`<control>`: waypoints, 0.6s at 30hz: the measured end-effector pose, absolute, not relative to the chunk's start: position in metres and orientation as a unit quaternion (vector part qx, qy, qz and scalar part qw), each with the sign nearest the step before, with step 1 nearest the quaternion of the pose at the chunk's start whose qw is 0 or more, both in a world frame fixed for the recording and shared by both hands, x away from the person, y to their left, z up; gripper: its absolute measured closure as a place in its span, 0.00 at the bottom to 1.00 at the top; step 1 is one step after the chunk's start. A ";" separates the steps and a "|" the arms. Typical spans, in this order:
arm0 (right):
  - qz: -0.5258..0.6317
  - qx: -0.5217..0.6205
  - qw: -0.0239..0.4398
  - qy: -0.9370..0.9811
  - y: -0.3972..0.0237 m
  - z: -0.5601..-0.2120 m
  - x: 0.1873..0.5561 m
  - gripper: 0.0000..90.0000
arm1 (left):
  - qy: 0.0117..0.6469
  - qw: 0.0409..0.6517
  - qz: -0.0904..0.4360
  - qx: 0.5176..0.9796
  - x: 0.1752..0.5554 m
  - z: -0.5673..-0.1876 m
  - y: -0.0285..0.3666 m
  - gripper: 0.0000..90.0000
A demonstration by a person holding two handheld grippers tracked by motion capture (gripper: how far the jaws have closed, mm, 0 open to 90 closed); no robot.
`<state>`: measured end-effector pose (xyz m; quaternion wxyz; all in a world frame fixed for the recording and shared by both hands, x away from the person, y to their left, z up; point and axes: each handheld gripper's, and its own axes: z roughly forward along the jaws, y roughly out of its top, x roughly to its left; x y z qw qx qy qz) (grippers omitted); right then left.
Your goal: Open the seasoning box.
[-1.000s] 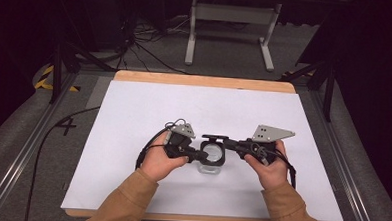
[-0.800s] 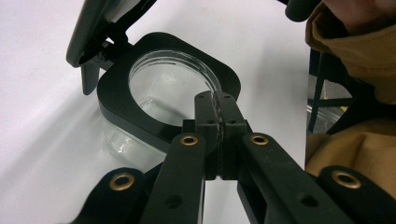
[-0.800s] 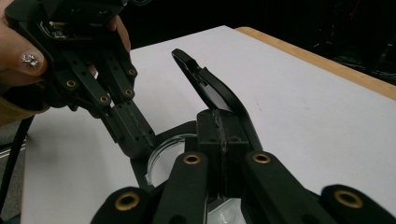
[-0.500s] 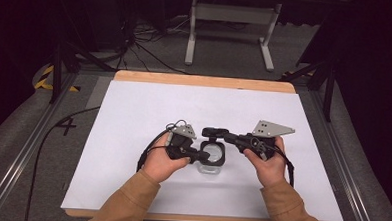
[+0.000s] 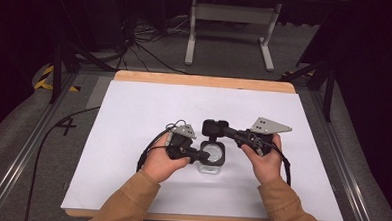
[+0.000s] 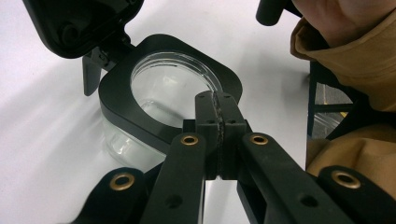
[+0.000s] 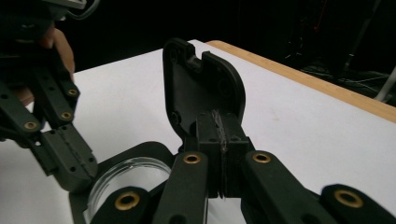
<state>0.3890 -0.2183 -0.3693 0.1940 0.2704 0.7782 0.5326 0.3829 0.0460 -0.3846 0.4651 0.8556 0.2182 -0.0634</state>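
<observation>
My left gripper (image 5: 198, 154) has its jaws pressed together with nothing between them, their tips resting on the near edge of the black rim of the clear container (image 5: 212, 157), which sits on the white surface (image 5: 134, 113) right in front of me. In the left gripper view the open mouth of the container (image 6: 159, 98) lies just beyond my closed tips. My right gripper (image 5: 227, 132) is also closed tight on nothing, its tips against the hinged black lid (image 5: 212, 127), which stands upright at the far edge of the container. In the right gripper view the lid (image 7: 201, 88) rises directly ahead of my tips and blocks what is behind it. Beyond the surface stand a metal frame (image 5: 228, 22) and loose cables (image 5: 137, 45) on the floor.
</observation>
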 end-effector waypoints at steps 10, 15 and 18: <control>0.532 0.303 0.210 0.763 -0.227 -0.373 0.394 1.00 | 0.221 0.465 -0.057 0.855 0.382 -0.384 0.045 0.99; 0.542 0.301 0.200 0.759 -0.232 -0.371 0.392 1.00 | 0.220 0.464 -0.043 0.857 0.380 -0.379 0.046 0.94; 0.538 0.299 0.206 0.761 -0.235 -0.369 0.389 1.00 | 0.223 0.469 -0.034 0.854 0.379 -0.371 0.052 0.92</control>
